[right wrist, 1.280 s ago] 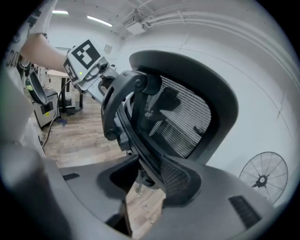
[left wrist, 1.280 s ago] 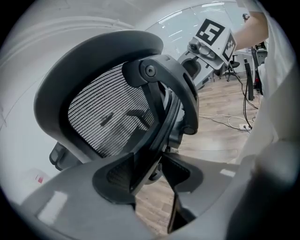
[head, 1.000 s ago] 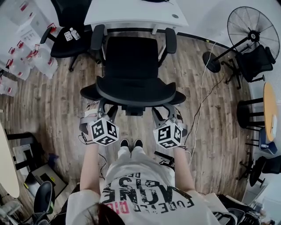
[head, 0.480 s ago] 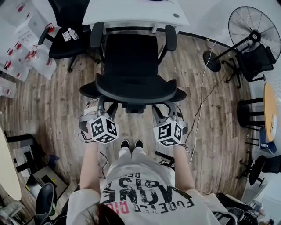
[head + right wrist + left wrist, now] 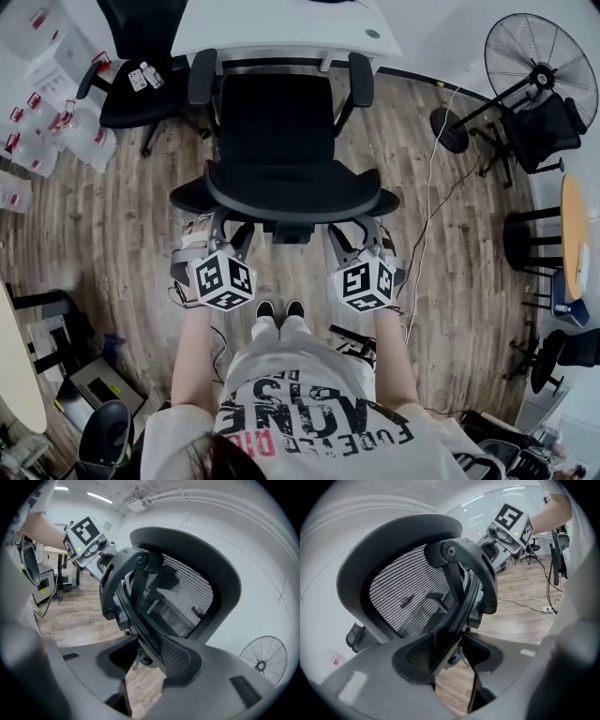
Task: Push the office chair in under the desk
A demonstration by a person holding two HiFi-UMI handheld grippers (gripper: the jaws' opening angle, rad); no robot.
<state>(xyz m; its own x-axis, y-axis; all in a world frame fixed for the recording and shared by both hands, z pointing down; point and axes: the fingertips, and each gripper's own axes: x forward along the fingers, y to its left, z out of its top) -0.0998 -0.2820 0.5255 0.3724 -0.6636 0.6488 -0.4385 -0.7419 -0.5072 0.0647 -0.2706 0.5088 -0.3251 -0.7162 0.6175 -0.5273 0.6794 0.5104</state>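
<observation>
- Wood-plank floor (image 5: 112, 234) throughout.
- Second black chair (image 5: 131, 98) near the floor's top-left corner; two small pale items (image 5: 145, 75) on its seat, too small to identify.
- White packets with red labels (image 5: 52, 127) along the left edge, just beside that chair.
- Pedestal fan (image 5: 534, 58) at the top-right corner, with a round black base (image 5: 448, 129).
- Thin white cable (image 5: 427, 211) trails across the floor from near the fan base.
- Round wooden tabletop (image 5: 579, 239) cut off by the right edge; black stool (image 5: 525, 244) just beside it.
- Pale curved tabletop (image 5: 14, 356) at the left edge.
- Another black seat (image 5: 103, 431) at the bottom-left corner.
</observation>
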